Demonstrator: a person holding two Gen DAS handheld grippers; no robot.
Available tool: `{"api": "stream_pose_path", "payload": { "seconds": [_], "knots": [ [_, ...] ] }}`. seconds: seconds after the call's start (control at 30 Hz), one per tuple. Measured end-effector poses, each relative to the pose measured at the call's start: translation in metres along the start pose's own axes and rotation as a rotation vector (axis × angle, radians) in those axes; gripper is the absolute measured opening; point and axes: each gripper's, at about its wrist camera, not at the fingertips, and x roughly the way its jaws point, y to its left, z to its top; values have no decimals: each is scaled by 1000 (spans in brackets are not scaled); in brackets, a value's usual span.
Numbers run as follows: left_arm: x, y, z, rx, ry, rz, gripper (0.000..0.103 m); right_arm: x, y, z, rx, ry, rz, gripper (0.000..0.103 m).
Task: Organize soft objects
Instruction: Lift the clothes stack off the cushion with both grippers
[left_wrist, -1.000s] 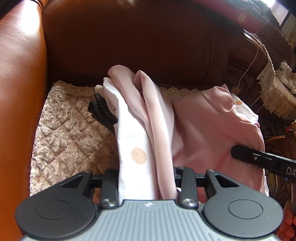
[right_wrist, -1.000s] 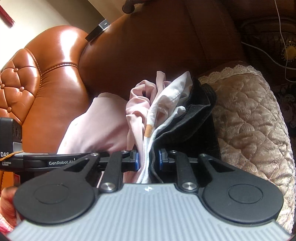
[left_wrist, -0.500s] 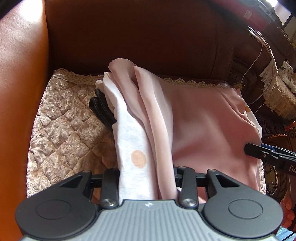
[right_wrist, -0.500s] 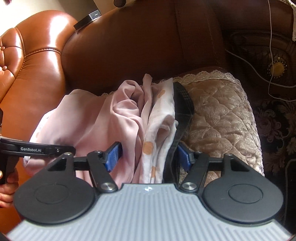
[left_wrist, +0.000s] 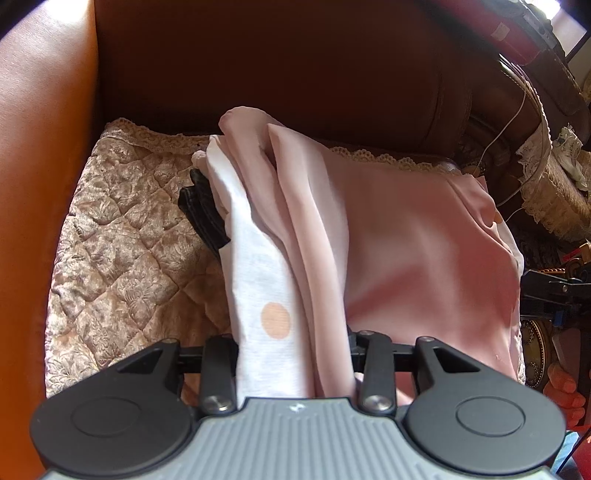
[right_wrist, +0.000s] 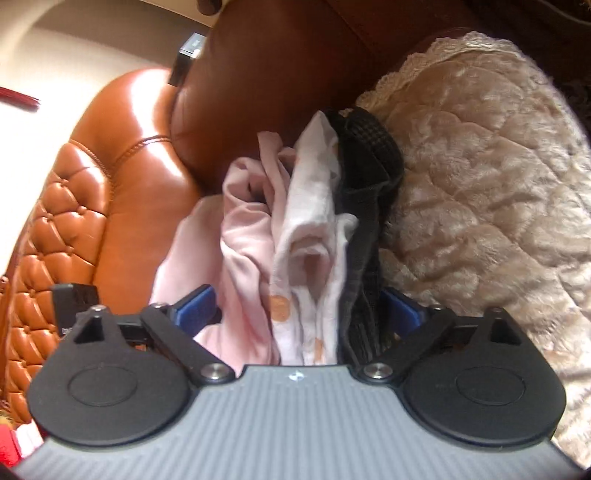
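three garments lie bunched together on the quilted seat pad (left_wrist: 122, 236) of a brown leather armchair (left_wrist: 295, 66): one pale pink garment (left_wrist: 413, 236) of smooth thin fabric, one white cloth with orange dots (left_wrist: 255, 280), soft and matte, and one black garment (left_wrist: 201, 214) with a ribbed, waffle-like weave. the pad is beige, diamond-stitched with a lace edge. the left gripper (left_wrist: 293, 347) is clamped on a fold of the white dotted cloth and the pink fabric together, the cloth drawn up in a long ridge. the right gripper (right_wrist: 295, 314) has its two blue-padded fingers (right_wrist: 195, 306) spread wide, with all three garments bunched between them; the pictures do not show whether the pads press on the cloth. a person's fingers (left_wrist: 565, 391) show at the right edge.
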Motion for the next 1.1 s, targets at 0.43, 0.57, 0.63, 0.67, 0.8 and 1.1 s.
{"api": "stream_pose_path", "payload": {
  "seconds": [0.43,0.57,0.63,0.67,0.8,1.1],
  "knots": [
    [4,6,2,-13,16,-19,45,36,7,7,41,65,-59,52],
    [2,2,2,7,1,-3,42,38,17,3,44,58,-140,41],
    [-2,-4,1,17,-21,17,39,40,31,-1,-16,40,-202,35],
    [-4,-6,0,17,-29,25,39,41,39,-2,-49,31,-233,32],
    [-12,-17,1,33,-50,54,37,41,67,-11,-128,-9,-319,28],
    [-30,-38,6,79,-86,44,36,38,117,-27,-287,-49,-426,27]
  ]
}}
